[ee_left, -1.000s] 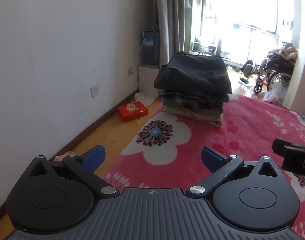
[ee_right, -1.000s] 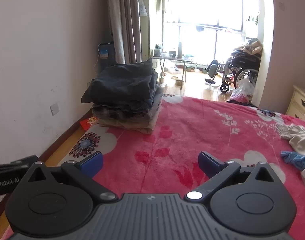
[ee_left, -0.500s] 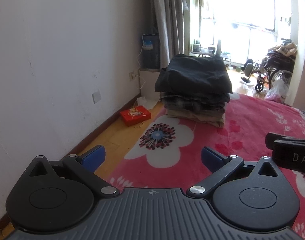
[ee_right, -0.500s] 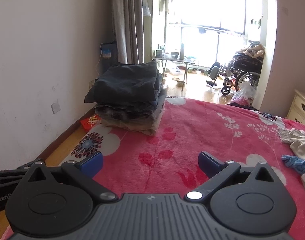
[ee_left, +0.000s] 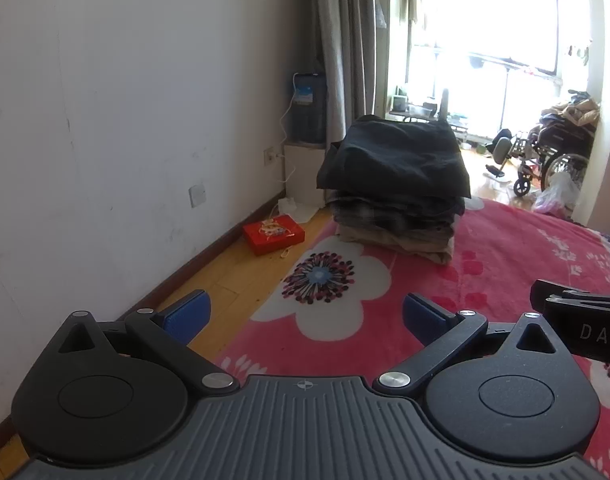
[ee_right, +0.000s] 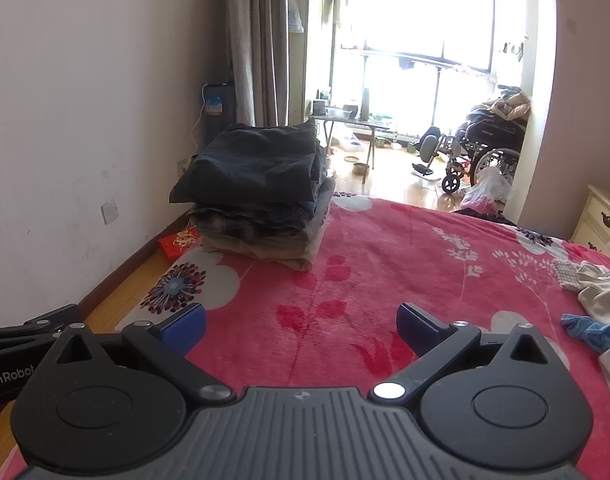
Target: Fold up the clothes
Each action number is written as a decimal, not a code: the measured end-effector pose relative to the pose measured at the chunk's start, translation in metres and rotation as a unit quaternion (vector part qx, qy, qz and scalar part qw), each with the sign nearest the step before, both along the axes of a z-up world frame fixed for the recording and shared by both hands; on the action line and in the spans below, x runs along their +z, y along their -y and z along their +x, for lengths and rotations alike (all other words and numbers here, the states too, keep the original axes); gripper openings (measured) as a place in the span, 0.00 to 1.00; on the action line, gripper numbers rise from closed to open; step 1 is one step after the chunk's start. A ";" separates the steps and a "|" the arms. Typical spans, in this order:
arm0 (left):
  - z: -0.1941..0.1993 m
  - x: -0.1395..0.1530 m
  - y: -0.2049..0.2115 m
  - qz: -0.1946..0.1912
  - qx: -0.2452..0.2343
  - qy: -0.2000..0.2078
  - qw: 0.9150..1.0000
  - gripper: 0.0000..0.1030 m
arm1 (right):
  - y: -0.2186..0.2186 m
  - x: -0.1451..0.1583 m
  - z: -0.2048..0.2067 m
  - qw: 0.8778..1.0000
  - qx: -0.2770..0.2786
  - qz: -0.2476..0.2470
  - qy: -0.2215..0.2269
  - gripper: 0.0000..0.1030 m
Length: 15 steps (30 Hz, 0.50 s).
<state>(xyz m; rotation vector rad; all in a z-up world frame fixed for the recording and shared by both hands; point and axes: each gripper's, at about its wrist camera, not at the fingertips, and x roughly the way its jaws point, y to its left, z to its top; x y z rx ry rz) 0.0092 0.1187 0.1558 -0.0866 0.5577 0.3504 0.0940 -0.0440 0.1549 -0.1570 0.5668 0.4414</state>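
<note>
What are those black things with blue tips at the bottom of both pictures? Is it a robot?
No robot here. A person holds a grabbing tool, called a gripper, in each hand, and a small camera sits on each one looking forward. One picture comes from the left gripper, the other from the right gripper. The blue tips are their fingers. Both grippers are open and hold nothing. They hover over a bed with a pink flowered blanket. A neat pile of folded clothes sits on the bed near the wall. Some unfolded clothes lie at the right edge, waiting to be folded. A red box lies on the floor beside the bed.
</note>
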 end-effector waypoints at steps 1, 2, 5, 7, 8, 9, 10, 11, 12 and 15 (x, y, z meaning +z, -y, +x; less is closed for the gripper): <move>0.000 0.000 0.000 -0.001 0.000 0.000 1.000 1.00 | 0.000 0.000 0.000 1.000 0.001 -0.001 0.000 1.00; 0.000 0.000 -0.001 -0.002 0.000 -0.001 1.000 1.00 | -0.001 0.000 0.000 1.000 0.001 -0.002 -0.001 1.00; 0.000 -0.001 -0.001 -0.004 0.001 -0.001 1.000 1.00 | -0.001 -0.001 0.001 1.000 0.000 -0.003 -0.001 1.00; -0.001 -0.001 -0.002 -0.004 0.001 -0.001 1.000 1.00 | -0.002 -0.001 0.001 1.000 -0.001 -0.003 -0.002 1.00; -0.001 -0.001 -0.002 -0.004 0.001 -0.002 1.000 1.00 | -0.002 -0.001 0.001 1.000 -0.001 -0.003 -0.002 1.00; 0.000 -0.001 -0.002 -0.005 0.001 -0.002 1.000 1.00 | -0.002 -0.001 0.002 1.000 -0.001 -0.003 -0.002 1.00; 0.001 -0.001 -0.003 -0.005 0.001 -0.002 1.000 1.00 | -0.002 0.000 0.002 1.000 -0.001 -0.003 -0.002 1.00; 0.001 -0.001 -0.003 -0.005 0.001 -0.002 1.000 1.00 | -0.003 0.000 0.001 1.000 -0.002 -0.003 -0.002 1.00; 0.000 -0.001 -0.003 -0.006 0.001 -0.002 1.000 1.00 | -0.003 0.000 0.001 1.000 -0.002 -0.003 -0.002 1.00; 0.000 -0.001 -0.003 -0.006 0.001 -0.002 1.000 1.00 | -0.004 0.000 0.000 1.000 -0.002 -0.004 -0.001 1.00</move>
